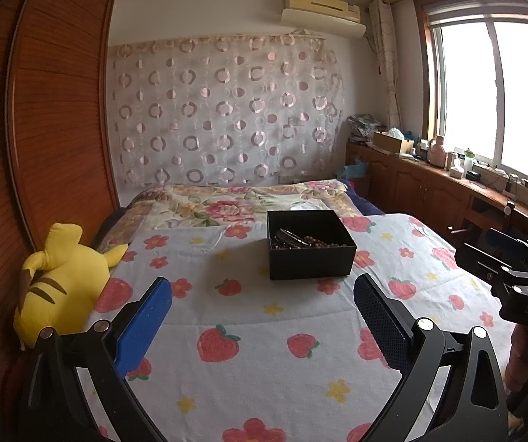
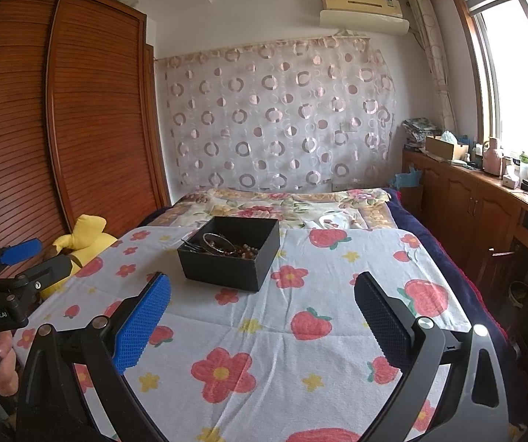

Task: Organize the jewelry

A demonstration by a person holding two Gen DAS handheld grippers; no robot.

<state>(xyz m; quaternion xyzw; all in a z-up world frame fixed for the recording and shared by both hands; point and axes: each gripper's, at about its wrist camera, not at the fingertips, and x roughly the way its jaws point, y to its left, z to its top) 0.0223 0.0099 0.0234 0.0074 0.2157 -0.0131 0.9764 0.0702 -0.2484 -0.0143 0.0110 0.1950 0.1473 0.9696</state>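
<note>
A black open box (image 1: 310, 254) stands on the strawberry-print cloth (image 1: 249, 331) on the bed. It holds jewelry (image 1: 295, 240): a bead bracelet, bangles and dark pieces. In the right wrist view the box (image 2: 228, 258) shows a silver bangle and brown beads (image 2: 227, 248). My left gripper (image 1: 262, 291) is open and empty, held above the cloth short of the box. My right gripper (image 2: 262, 289) is open and empty, also short of the box. Each gripper shows at the edge of the other's view.
A yellow plush toy (image 1: 61, 287) lies at the bed's left edge by the wooden wardrobe (image 1: 42, 110). A floral quilt (image 1: 234, 202) covers the far bed. A wooden cabinet (image 1: 429, 184) with clutter runs along the right under the window.
</note>
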